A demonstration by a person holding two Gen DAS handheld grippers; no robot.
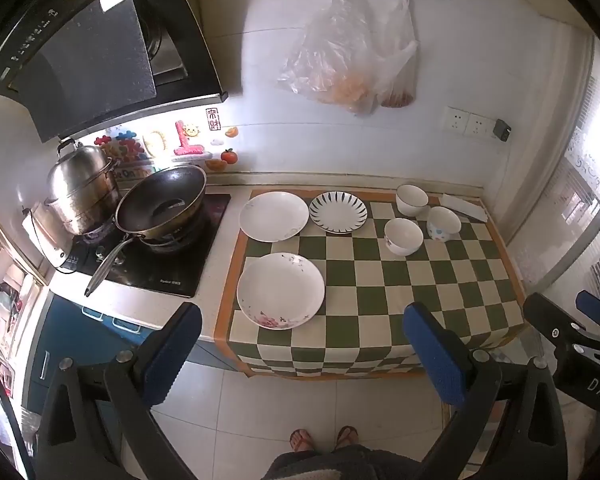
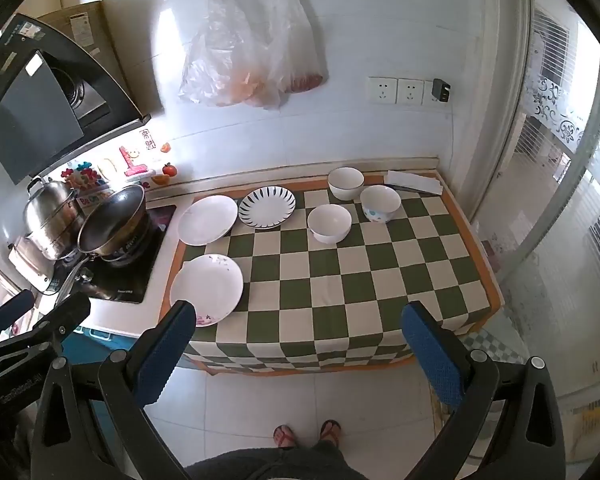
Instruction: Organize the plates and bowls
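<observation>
On the green-and-cream checked cloth (image 1: 380, 292) lie three plates: a flowered white plate (image 1: 280, 290) near the front left, a plain white plate (image 1: 273, 216) behind it, and a black-striped plate (image 1: 338, 213) beside that. Three bowls stand at the back right: a dark-rimmed white bowl (image 1: 411, 199), a dotted bowl (image 1: 443, 224) and a flowered bowl (image 1: 403, 236). The same plates and bowls show in the right wrist view, such as the flowered plate (image 2: 206, 288) and the striped plate (image 2: 266, 206). My left gripper (image 1: 302, 344) and right gripper (image 2: 300, 344) are open and empty, held above the floor in front of the counter.
A wok (image 1: 160, 206) and a steel steamer pot (image 1: 80, 192) sit on the hob at the left. Plastic bags (image 1: 348, 56) hang on the wall. A folded white cloth (image 1: 464, 207) lies at the back right corner. A window is on the right.
</observation>
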